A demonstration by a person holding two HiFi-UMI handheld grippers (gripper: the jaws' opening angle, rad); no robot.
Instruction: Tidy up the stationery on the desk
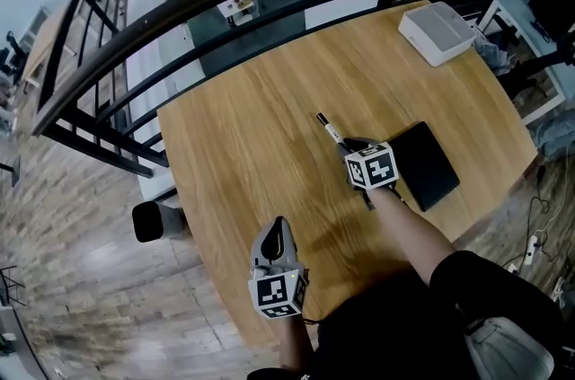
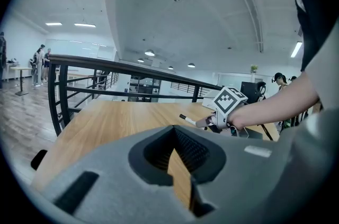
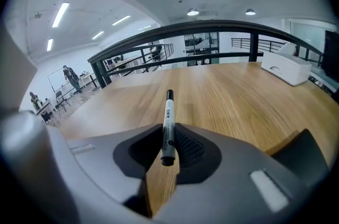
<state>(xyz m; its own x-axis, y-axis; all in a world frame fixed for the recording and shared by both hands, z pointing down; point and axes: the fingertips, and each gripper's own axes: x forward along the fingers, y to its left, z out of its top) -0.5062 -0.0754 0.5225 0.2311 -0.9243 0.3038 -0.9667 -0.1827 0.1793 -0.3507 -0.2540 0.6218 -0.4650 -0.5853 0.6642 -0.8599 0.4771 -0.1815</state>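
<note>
1. The marker (image 3: 168, 122), a white barrel with black ends, is pinched between the jaws of the right hand-held gripper (image 3: 168, 139). It is held over the table (image 3: 228, 96), pointing away across the wood.
2. There's print along the barrel, too small to read.
3. The left hand-held gripper (image 2: 174, 135) hangs at the table's near edge, jaws pressed together on nothing.
4. A black pad (image 1: 425, 164) lies just beside the right hand-held gripper. A white box (image 1: 437, 31) sits at the far corner, well apart.

Wooden desk (image 1: 269, 127): white box (image 1: 437, 31), black notebook (image 1: 427, 164)
</note>
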